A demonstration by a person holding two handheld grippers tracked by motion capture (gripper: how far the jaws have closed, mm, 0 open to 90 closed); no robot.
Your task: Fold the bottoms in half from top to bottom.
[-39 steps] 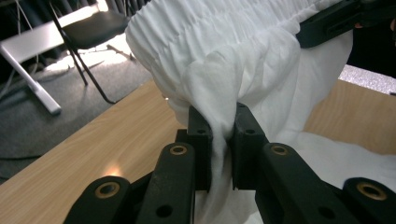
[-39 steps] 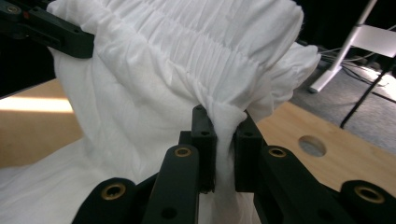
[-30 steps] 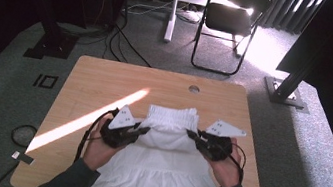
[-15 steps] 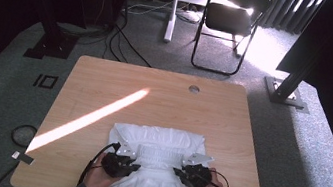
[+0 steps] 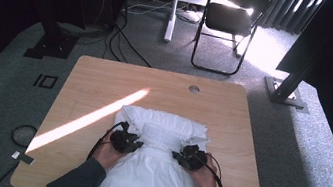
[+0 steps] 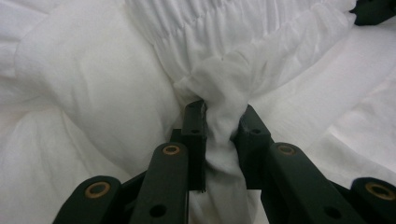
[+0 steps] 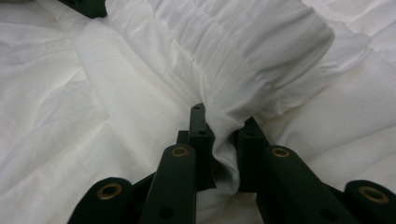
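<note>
High view: white garment (image 5: 157, 173) spread on tabletop (image 5: 106, 79), near edge, draped toward person. Left hand-held gripper (image 5: 132, 143) sits at garment's left side, right hand-held gripper (image 5: 183, 157) at its right, gathered elastic band (image 5: 160, 135) between them. Left gripper view: left hand-held gripper (image 6: 222, 128) pinches bunched fold of garment (image 6: 93, 84), cloth squeezed between both jaws, gathered band (image 6: 261, 42) just ahead. Right gripper view: right hand-held gripper (image 7: 224, 126) likewise clamps fold of garment (image 7: 93, 102), ruched band (image 7: 243, 42) directly beyond jaw tips.
</note>
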